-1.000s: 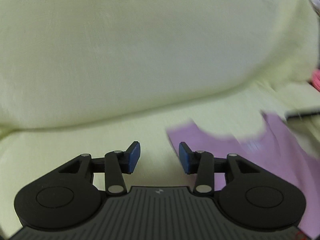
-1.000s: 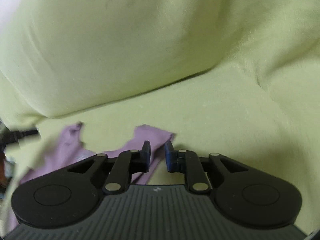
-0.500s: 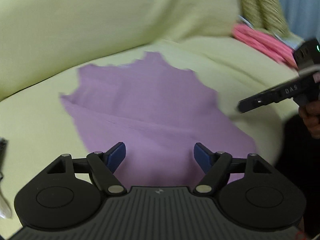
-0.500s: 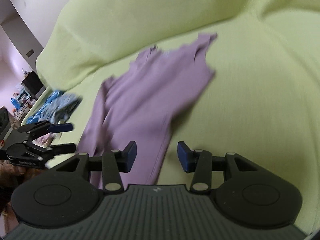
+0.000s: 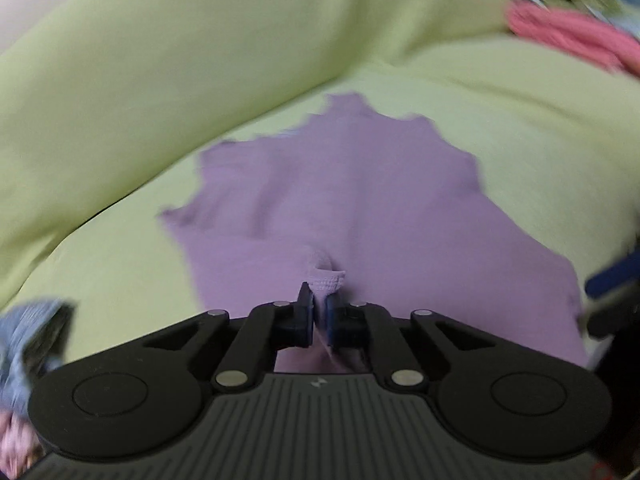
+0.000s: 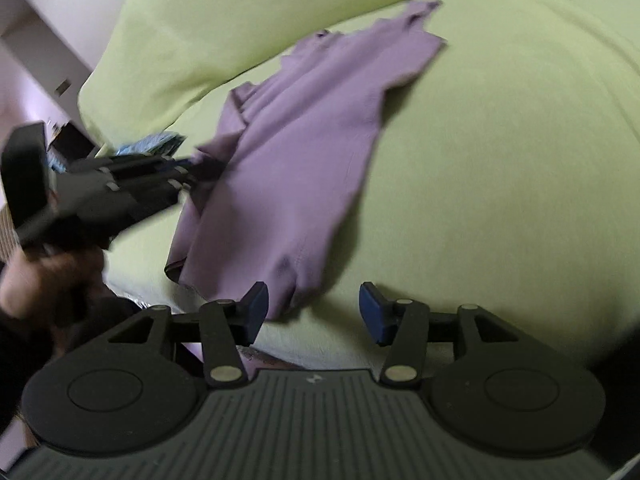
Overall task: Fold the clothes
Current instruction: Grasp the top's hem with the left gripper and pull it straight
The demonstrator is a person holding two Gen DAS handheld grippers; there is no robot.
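A purple garment (image 5: 360, 200) lies spread on a yellow-green sofa seat (image 5: 540, 128). My left gripper (image 5: 318, 312) is shut on a bunched hem of the purple garment at its near edge. In the right wrist view the same garment (image 6: 304, 152) stretches away from me, and the left gripper (image 6: 188, 172) pinches its left edge. My right gripper (image 6: 312, 306) is open and empty, just over the garment's near corner and the seat.
The sofa backrest (image 5: 160, 80) rises behind the garment. Pink clothing (image 5: 568, 36) lies at the far right, bluish cloth (image 5: 28, 332) at the left edge. A wall and dark furniture (image 6: 64, 136) show beyond the sofa's left end.
My left gripper was open over the garment and has shut on its near hem. My right gripper has opened wider and moved closer to the garment's near corner.
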